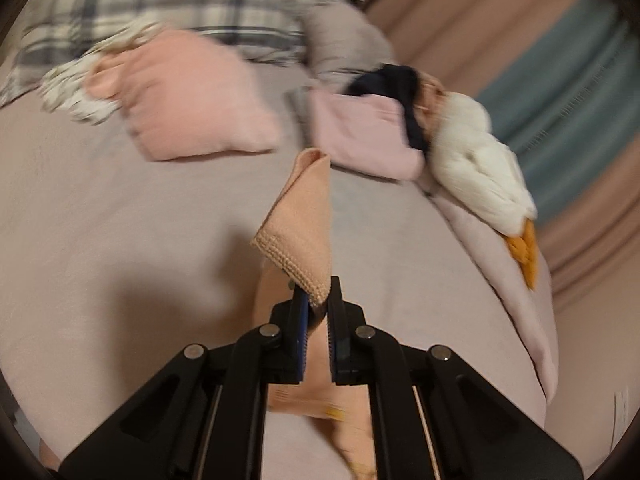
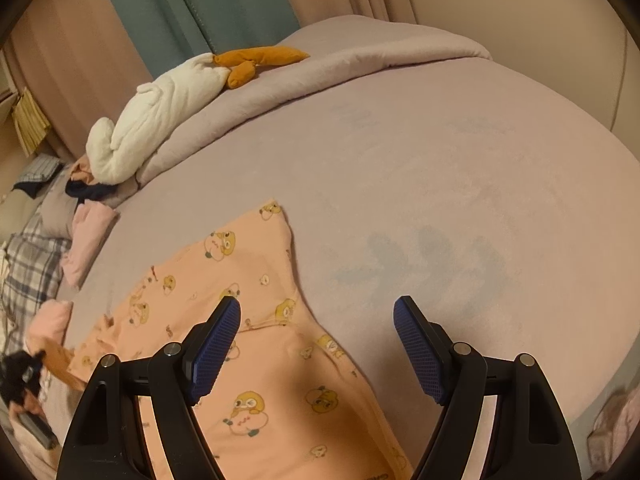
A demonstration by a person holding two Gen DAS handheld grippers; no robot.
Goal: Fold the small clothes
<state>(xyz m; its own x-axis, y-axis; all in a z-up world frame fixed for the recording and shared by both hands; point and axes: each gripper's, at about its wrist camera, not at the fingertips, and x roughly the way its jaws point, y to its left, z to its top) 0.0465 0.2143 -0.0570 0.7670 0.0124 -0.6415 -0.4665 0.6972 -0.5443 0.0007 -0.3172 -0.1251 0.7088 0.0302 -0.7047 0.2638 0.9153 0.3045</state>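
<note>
Left gripper [image 1: 318, 296] clenched on the ribbed hem of a peach garment [image 1: 302, 216], w/ the cloth raised off the mauve bed sheet [image 1: 120, 220] and hanging below the jaws. Right gripper [image 2: 318, 344] released, jaws wide, nothing between them — it hangs over the same garment [image 2: 260, 360], printed w/ cartoon figures, spread flat on the sheet. Background: folded pink items [image 1: 192, 96], white plush toy [image 1: 476, 152] near the bed's far edge — plaid bedding [image 1: 160, 4] beyond.

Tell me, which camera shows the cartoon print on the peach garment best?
The right wrist view: the peach garment lies spread on the bed, cartoon animals clear. The left wrist view shows only its ribbed hem pinched in the left gripper, print blurred.
</note>
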